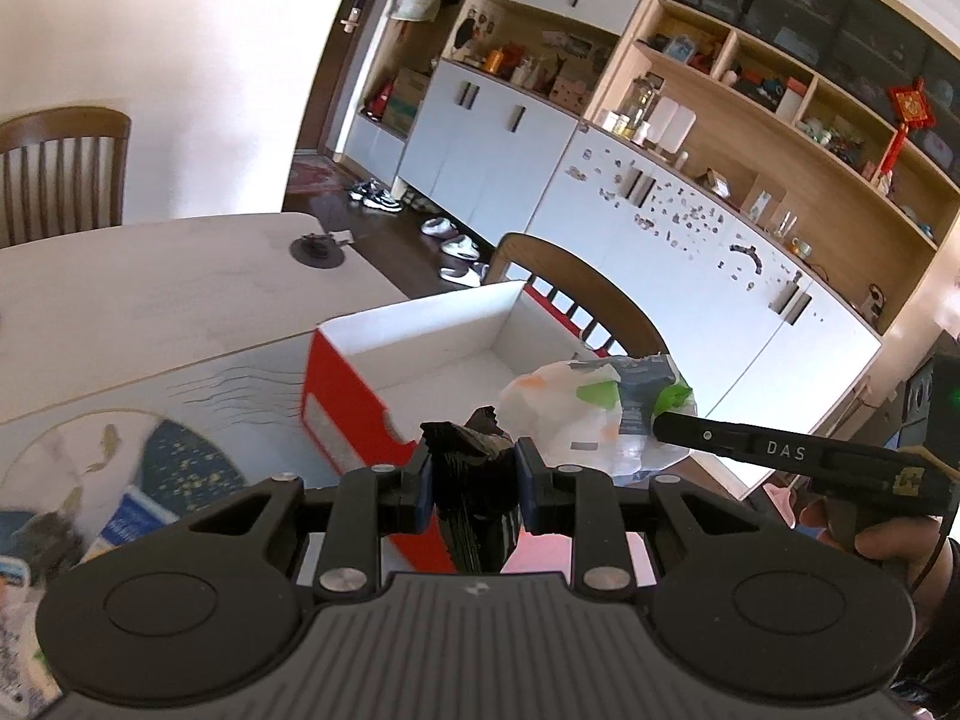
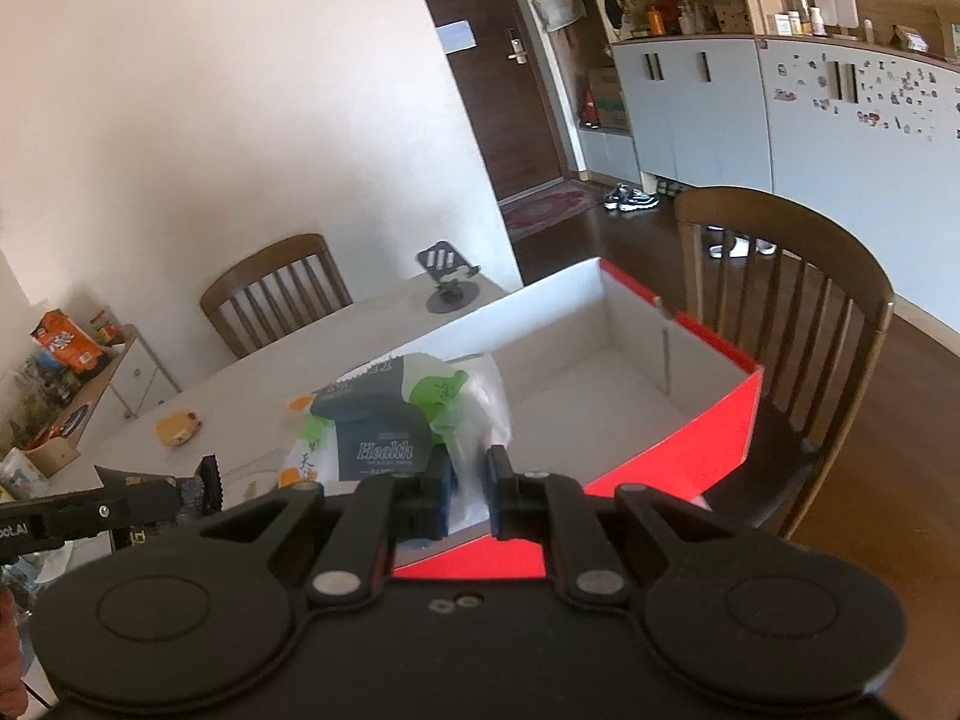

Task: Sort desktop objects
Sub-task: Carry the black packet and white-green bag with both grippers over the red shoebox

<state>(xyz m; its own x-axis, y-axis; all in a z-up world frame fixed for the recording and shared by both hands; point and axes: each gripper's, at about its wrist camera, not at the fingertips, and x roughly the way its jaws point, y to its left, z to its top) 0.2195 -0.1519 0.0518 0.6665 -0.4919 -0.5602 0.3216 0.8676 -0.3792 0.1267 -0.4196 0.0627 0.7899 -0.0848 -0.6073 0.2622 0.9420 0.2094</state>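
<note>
While the crumpled black wrapper (image 1: 474,480) is sitting pinched between the left gripper (image 1: 474,483) pads, the right gripper (image 2: 468,480) is clamping a white plastic bag (image 2: 396,420) with green and orange print. Both are hanging over the near edge of the open red box (image 2: 690,450), which is resting on the pale table (image 2: 360,330) beside a wooden chair (image 2: 810,300).

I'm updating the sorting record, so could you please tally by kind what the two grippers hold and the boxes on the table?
Black crumpled wrapper, held in the left gripper: 1
White bag with green and orange print, held in the right gripper: 1
Red box with white inside, open: 1
Total: 3
</note>
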